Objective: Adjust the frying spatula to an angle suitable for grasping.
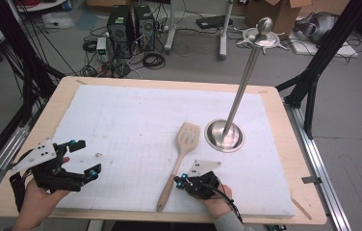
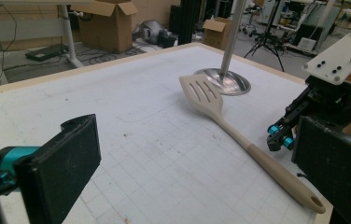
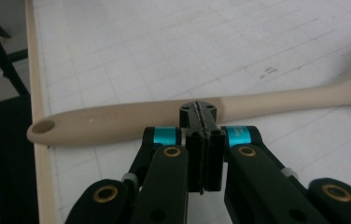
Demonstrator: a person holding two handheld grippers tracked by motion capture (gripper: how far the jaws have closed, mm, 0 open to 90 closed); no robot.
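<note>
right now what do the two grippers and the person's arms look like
Both the left gripper and the right gripper are black linkages with teal collars, brass pivots, flat black pads and a pale three-cornered plate on top. A black cable trails from each. A grey sleeve covers the right wrist.

In the right gripper view, the beige slotted spatula loses its blade past the right edge, and the shut black right gripper covers part of its handle, perhaps touching it; contact is unclear.

Matt beige plastic spatula – glossy metal stand, wood-edged table
</note>
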